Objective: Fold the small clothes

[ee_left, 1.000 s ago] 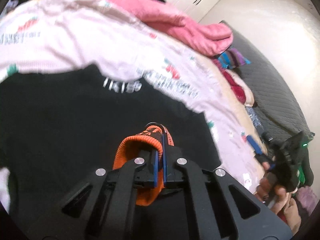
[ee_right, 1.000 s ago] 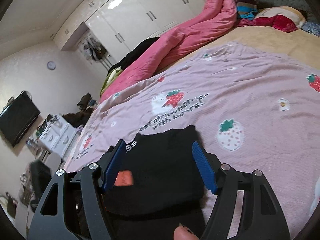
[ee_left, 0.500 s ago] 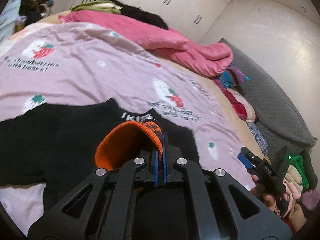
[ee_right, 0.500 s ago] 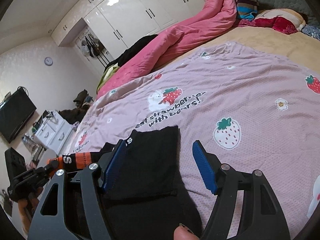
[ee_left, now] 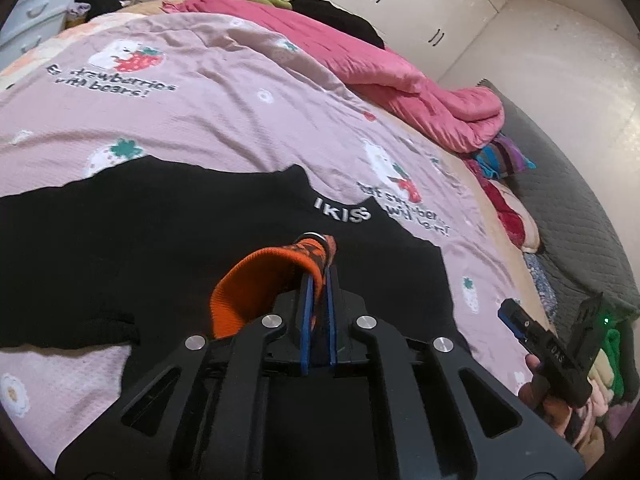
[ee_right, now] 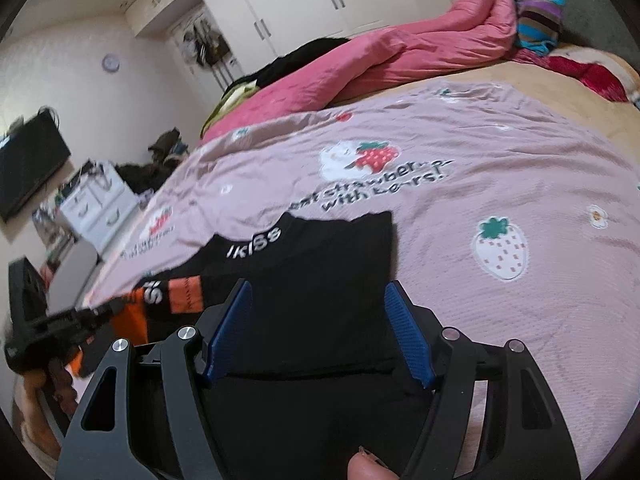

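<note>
Left claw: the left claw (ee_left: 318, 280) is seen pressed together on the orange cuff (ee_left: 276, 280) of the black garment (ee_left: 160, 248); the two blue pads are parted only by the thickness of the knit. In the right wrist view the same claw (ee_right: 116, 304) is seen at the left edge, held in a hand (ee_right: 44, 384), with the orange and black sleeve end lifted in it.

Right claw: the right claw (ee_right: 318, 320) is held wide apart, and nothing is gripped between its blue pads (ee_right: 408, 340). It is poised above the black cloth, which is seen through the gap; whether the cloth is touched by it cannot be told. In the left wrist view it (ee_left: 516, 320) is seen at the lower right, carried in a hand (ee_left: 548, 400).

Garment: the black garment is spread on the bed, with its collar, lettered in white (ee_left: 342, 212), turned toward the far side. One orange cuff is raised off the cloth by the left claw; the rest is laid flat.

Bed: a lilac blanket (ee_left: 224, 120) printed with strawberries and bears is spread under the garment. A pink quilt (ee_left: 400, 80) is bunched along the far edge, well apart from the garment.

Room: white wardrobe doors (ee_right: 320, 4) are seen behind the bed, and a white drawer unit (ee_right: 96, 204) is stood beside it.
</note>
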### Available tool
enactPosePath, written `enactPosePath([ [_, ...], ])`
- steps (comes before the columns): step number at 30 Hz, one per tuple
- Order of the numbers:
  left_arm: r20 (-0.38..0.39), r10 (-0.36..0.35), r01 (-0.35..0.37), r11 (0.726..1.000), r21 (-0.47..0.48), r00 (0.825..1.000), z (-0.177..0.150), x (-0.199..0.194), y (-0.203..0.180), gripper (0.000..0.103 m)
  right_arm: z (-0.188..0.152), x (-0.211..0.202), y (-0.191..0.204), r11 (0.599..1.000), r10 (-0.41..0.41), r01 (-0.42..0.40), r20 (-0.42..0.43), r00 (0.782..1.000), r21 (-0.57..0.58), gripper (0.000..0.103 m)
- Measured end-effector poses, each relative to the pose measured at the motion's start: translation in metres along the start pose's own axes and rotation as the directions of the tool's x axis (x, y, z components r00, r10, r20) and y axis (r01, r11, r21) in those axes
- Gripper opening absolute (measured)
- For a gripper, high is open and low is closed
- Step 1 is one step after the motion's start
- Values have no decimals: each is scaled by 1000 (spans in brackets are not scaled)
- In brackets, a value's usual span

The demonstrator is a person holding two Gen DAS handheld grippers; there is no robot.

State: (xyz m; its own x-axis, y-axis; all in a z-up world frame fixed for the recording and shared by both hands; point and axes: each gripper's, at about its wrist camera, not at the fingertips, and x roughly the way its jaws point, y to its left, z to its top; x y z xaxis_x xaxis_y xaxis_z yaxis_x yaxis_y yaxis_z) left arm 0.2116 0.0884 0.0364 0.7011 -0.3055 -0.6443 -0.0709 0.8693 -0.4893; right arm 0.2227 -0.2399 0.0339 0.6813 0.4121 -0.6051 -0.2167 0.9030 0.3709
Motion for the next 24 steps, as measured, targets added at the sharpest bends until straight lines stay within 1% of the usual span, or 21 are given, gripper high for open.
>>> enactPosePath([
  [1,5,3,-3,1000,-4,1000,0,-2,2,3,-3,5,3,1000,2,-2,-12,1000,-11,68],
  [3,19,17,-17,1000,-9,1000,0,-7,4,9,-6,11,8,1000,1,-1,-27,1000,-26,68],
  [7,65,57,-59,998,20,996,0,-16,1,14,-16,26,16,999,-11,7,-66,998,-54,68],
  [9,75,64,-67,997,35,995,-2,-18,-3,18,-21,34,18,998,-21,15,-88,996,-66,68],
  [11,58,71,-74,995,64,996,-5,-12,-7,22,-24,40,19,997,-29,21,-107,994,-75,68],
  [14,-6,95,-94,992,83,995,-11,8,-4,22,-28,49,20,996,-41,30,-133,990,-80,68],
  [17,-62,125,-120,989,83,990,-20,27,4,22,-32,55,18,996,-54,43,-155,986,-76,68],
  [18,-77,138,-131,988,87,987,-24,32,8,24,-32,56,17,996,-60,49,-164,985,-73,68],
  [21,-114,160,-151,985,81,981,-34,44,21,26,-34,60,11,996,-73,63,-186,980,-59,68],
  [24,-110,146,-138,987,77,983,-45,46,32,26,-36,66,5,996,-80,72,-212,974,-42,67],
])
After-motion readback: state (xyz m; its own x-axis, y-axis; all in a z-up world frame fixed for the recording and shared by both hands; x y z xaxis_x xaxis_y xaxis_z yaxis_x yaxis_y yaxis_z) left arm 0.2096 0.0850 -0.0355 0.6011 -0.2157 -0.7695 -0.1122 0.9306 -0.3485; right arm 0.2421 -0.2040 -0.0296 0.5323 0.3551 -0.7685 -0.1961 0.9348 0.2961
